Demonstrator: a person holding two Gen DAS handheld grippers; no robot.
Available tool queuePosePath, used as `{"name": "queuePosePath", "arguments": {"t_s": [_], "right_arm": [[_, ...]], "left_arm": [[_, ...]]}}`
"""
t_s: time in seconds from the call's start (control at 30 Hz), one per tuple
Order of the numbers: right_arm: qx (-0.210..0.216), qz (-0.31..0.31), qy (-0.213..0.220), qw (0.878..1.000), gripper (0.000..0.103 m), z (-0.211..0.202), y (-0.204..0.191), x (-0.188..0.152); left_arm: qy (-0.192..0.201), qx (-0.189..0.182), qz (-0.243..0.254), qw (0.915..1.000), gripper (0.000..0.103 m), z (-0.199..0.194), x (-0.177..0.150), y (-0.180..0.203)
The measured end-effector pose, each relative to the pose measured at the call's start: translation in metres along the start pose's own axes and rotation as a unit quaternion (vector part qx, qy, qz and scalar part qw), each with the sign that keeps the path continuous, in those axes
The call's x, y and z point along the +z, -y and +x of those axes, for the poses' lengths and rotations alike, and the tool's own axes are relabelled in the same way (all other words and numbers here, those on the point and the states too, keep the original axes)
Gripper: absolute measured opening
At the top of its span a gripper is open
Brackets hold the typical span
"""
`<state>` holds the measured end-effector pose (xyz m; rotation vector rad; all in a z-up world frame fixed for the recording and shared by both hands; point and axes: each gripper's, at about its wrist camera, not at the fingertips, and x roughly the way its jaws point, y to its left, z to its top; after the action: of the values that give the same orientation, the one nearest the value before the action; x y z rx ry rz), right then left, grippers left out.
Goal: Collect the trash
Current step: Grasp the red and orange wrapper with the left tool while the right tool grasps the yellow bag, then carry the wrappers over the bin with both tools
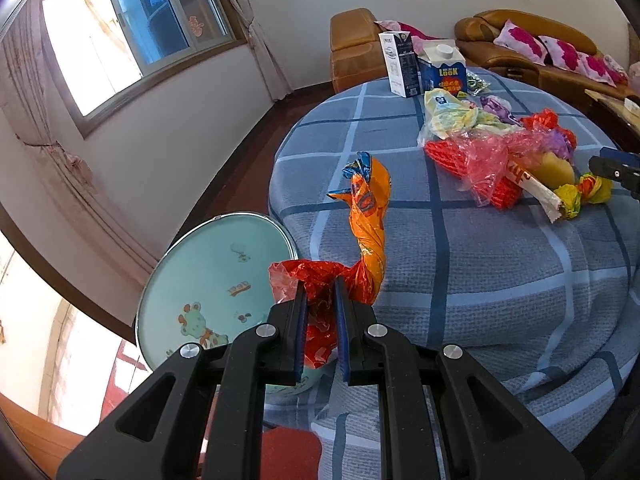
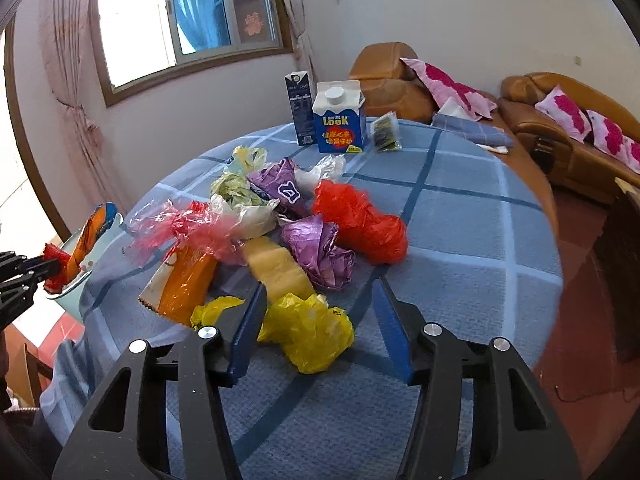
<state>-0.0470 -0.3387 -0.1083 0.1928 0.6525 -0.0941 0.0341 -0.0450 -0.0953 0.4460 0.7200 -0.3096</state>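
My left gripper (image 1: 320, 284) is shut on an orange and red snack wrapper (image 1: 368, 216), held beside the table edge above a pale green bin (image 1: 208, 276). In the right wrist view the same wrapper (image 2: 86, 236) and left gripper (image 2: 48, 268) show at the far left over the bin (image 2: 72, 292). My right gripper (image 2: 320, 288) is open, its fingers either side of a yellow plastic bag (image 2: 308, 328) on the table. A pile of trash lies beyond: a red bag (image 2: 360, 220), purple wrappers (image 2: 316, 248), a pink film (image 2: 192, 228) and an orange packet (image 2: 188, 284).
The round table has a blue checked cloth (image 2: 460, 216). Two cartons (image 2: 340, 120) and a small packet (image 2: 386, 132) stand at its far side. Brown sofas with pink cushions (image 2: 572, 136) are behind. A window (image 2: 184, 12) is at the back left.
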Motion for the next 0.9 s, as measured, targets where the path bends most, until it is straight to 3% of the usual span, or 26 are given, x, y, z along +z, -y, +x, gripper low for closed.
{"name": "queuePosePath", "arguments": {"t_s": [0.07,0.3,0.47,0.63,0.9], "right_arm": [[0.008,0.001,-0.008,1.000,0.046,0.002,0.001,0.001],[0.021,0.002,-0.006,1.000,0.045,0.002,0.003,0.003],[0.042,-0.009,-0.018,0.999,0.015,0.007,-0.002,-0.001],[0.055,-0.010,0.010,0.998,0.012,-0.009,-0.004,0.007],[0.083,-0.003,0.078,0.994,0.012,-0.049,-0.009,0.047]], "left_arm": [[-0.001,0.000,0.000,1.0000,0.012,0.001,0.000,0.001],[-0.001,-0.004,0.003,1.0000,0.012,0.000,0.000,0.004],[0.003,-0.004,-0.001,1.0000,0.012,-0.003,0.002,0.001],[0.014,0.003,-0.009,0.9999,0.012,-0.012,0.007,-0.010],[0.019,0.033,-0.028,0.9989,0.012,-0.022,0.010,-0.043]]}}
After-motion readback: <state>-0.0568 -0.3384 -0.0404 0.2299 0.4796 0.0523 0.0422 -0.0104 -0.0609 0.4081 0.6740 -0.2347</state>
